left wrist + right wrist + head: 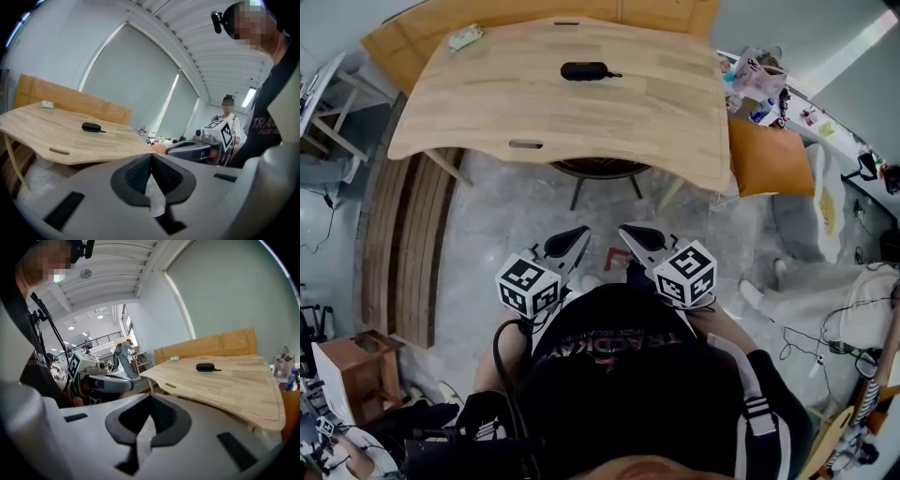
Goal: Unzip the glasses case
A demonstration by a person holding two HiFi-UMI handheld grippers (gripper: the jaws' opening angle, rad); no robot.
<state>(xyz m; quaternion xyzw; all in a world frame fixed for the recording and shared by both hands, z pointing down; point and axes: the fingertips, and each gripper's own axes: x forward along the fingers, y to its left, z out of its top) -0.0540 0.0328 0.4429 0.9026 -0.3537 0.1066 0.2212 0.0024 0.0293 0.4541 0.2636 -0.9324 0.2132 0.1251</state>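
Note:
A black zipped glasses case (587, 71) with a short pull strap lies alone near the far middle of the wooden table (487, 112); it also shows small in the left gripper view (91, 127) and the right gripper view (205, 367). My left gripper (581, 232) and right gripper (625, 231) are held side by side close to the person's chest, well short of the table's near edge. Both are shut with nothing between their jaws. The right gripper (187, 150) appears beside the left one's view, and the left gripper (110, 383) in the right one's.
A small pale object (466, 37) lies at the table's far left corner. A chair base (605, 173) stands under the table. An orange box (769, 155) with bags on it sits to the right. Cables and clutter line the floor's edges.

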